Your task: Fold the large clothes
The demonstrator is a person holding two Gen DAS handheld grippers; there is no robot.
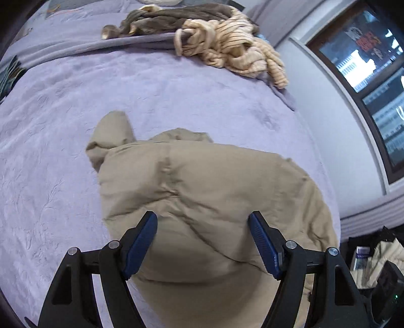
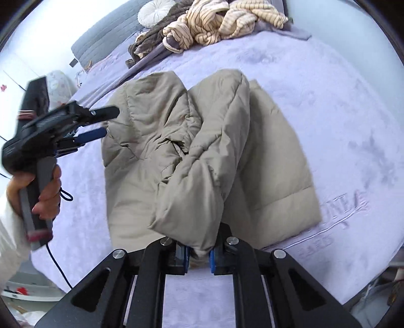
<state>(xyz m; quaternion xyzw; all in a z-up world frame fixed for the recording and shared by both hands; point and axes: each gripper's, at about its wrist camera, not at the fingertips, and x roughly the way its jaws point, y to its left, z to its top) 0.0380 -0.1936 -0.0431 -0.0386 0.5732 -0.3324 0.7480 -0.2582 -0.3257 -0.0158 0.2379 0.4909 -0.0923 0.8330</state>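
A beige padded jacket (image 2: 176, 141) lies on the lilac bed cover (image 2: 328, 106), also in the left wrist view (image 1: 202, 191). My right gripper (image 2: 199, 254) is shut on the end of a jacket sleeve (image 2: 199, 181), which is lifted toward me over the body. My left gripper (image 1: 202, 227) is open above the jacket with nothing between its blue pads (image 1: 141, 242). It also shows in the right wrist view (image 2: 103, 123), at the jacket's left edge, fingers apart.
A pile of cream striped and brown clothes (image 1: 222, 43) lies at the far side of the bed, also in the right wrist view (image 2: 214, 22). A round white cushion (image 2: 154, 12) is behind it. A window (image 1: 373, 83) and wall are on the right.
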